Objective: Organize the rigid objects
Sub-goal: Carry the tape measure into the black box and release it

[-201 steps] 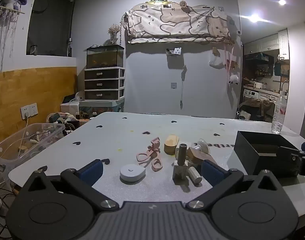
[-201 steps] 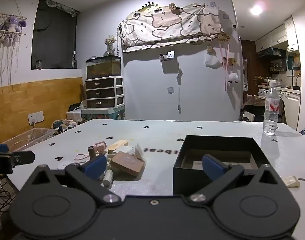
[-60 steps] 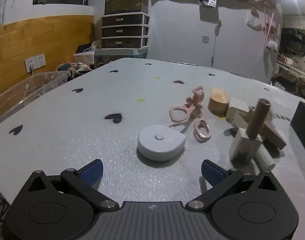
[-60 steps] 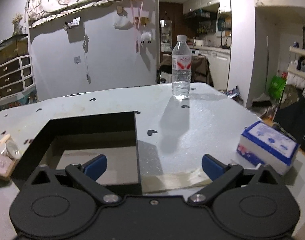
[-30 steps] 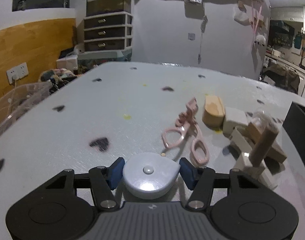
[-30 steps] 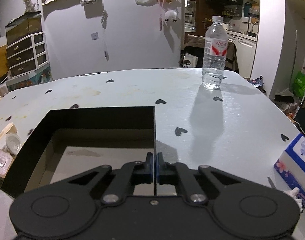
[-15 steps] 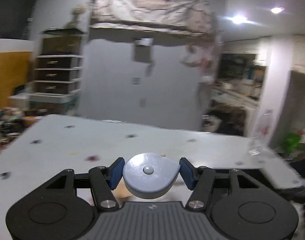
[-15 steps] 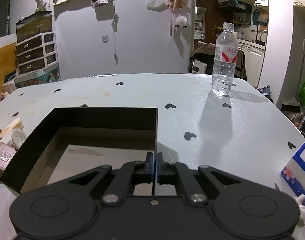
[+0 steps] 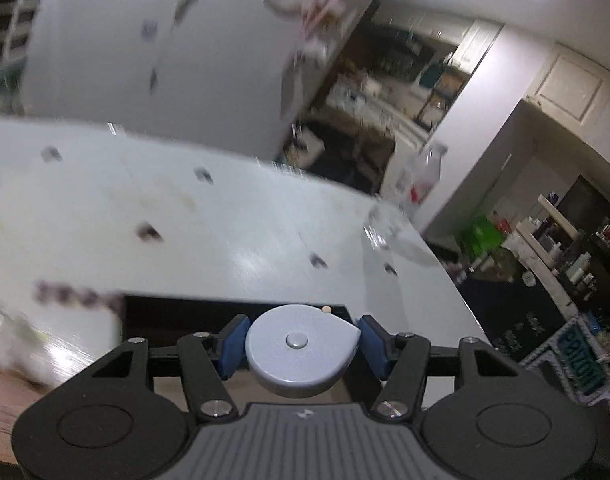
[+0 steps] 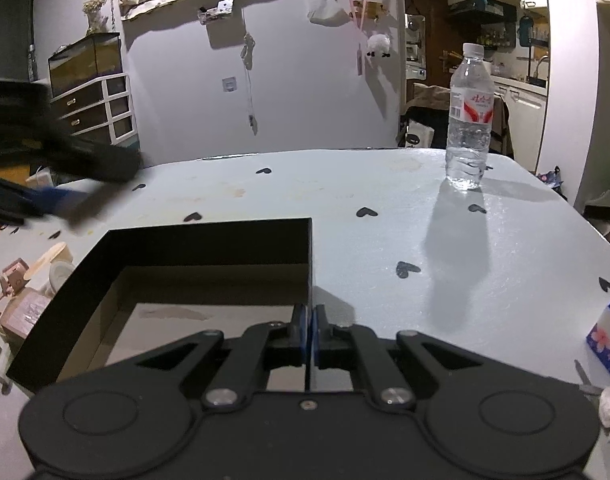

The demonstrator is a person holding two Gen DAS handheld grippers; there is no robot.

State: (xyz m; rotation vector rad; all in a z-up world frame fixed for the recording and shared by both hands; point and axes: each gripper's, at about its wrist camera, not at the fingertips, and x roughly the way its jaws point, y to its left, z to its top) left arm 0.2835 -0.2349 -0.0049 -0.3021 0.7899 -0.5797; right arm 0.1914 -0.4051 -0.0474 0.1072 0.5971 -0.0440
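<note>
Gripping one grey disc (image 9: 303, 350), left tongs (image 9: 302, 346).

Home, probably living-dining room: drawer unit (image 10: 101, 106), fish tank (image 10: 85, 60), kitchen cabinets (image 10: 521, 114) beyond doorway.

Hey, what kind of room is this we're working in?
Most likely a lived-in home, a dining area open to a kitchen: a table with heart marks, a drawer unit by the wall, and kitchen cabinets through the doorway.
</note>
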